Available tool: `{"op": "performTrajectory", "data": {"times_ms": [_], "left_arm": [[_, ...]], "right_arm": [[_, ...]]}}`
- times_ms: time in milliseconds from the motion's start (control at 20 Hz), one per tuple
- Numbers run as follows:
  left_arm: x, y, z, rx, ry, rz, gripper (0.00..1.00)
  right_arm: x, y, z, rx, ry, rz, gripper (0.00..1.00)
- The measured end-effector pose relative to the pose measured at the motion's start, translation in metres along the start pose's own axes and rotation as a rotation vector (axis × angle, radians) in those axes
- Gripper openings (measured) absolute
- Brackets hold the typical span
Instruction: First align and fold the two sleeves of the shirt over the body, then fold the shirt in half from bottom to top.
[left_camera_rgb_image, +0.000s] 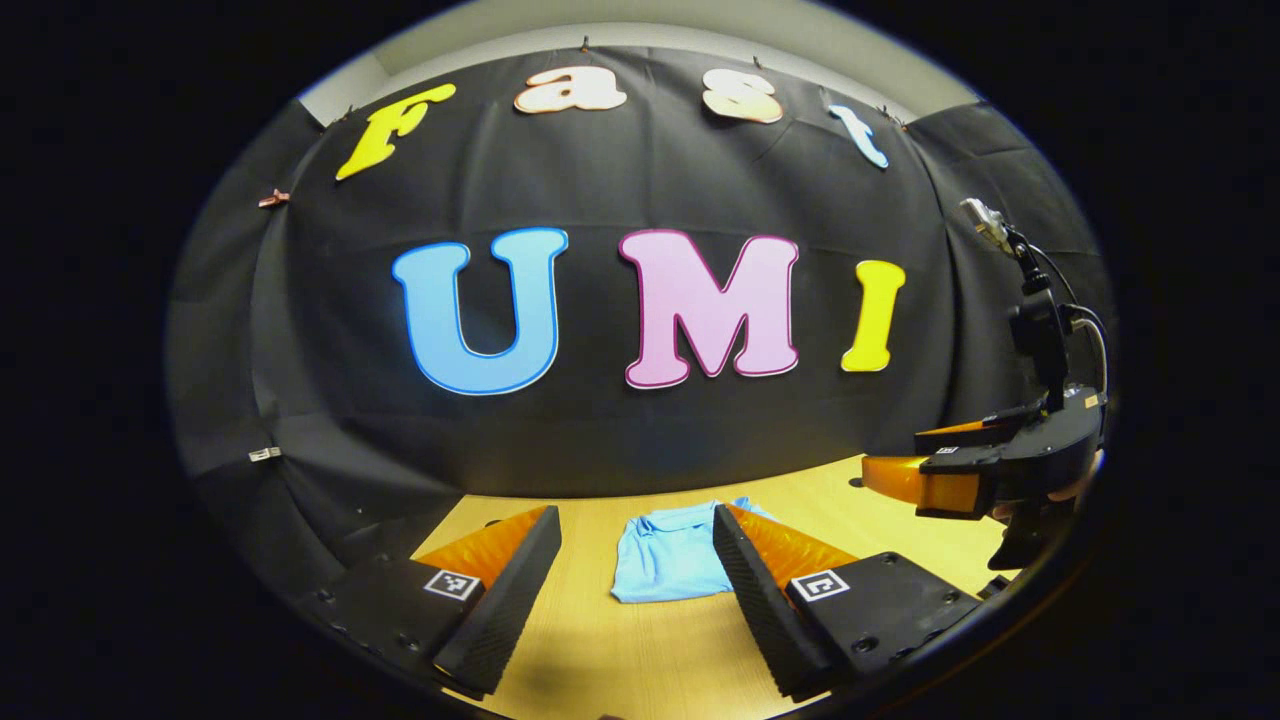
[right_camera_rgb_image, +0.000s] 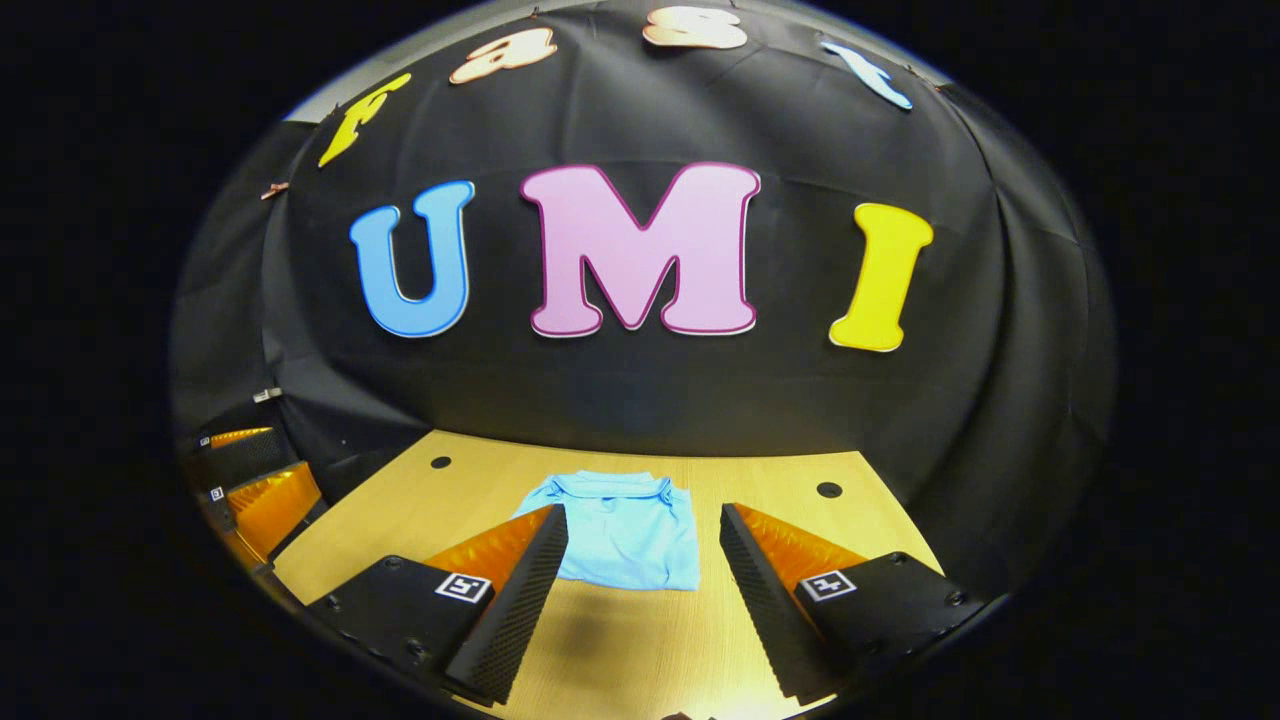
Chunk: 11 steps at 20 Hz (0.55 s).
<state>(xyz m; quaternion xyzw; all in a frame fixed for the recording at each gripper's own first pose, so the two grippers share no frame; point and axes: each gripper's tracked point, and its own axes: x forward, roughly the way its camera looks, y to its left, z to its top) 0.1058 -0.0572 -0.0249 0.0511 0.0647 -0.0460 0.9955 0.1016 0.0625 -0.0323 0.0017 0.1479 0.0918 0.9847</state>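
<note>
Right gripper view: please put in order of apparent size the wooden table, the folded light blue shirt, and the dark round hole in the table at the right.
1. Light wooden table, the largest.
2. Folded light blue shirt, lying on the table.
3. Dark round hole, the smallest.

The hole lies about as far as the shirt's far edge, so nearness does not change this order.

One folded shirt (right_camera_rgb_image: 625, 530), one table (right_camera_rgb_image: 640, 640), two grippers (left_camera_rgb_image: 637, 540) (right_camera_rgb_image: 640, 545)
</note>
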Motion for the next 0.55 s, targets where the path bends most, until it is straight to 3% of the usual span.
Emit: {"op": "performTrajectory", "data": {"times_ms": [300,550], "left_arm": [[-0.1,-0.016,0.0,-0.026,-0.034,-0.021,0.97],[-0.142,-0.033,-0.006,-0.097,-0.035,-0.046,0.97]], "right_arm": [[-0.093,0.015,-0.026,-0.025,-0.002,0.027,0.96],[-0.144,0.015,-0.039,-0.013,0.01,0.029,0.95]]}}
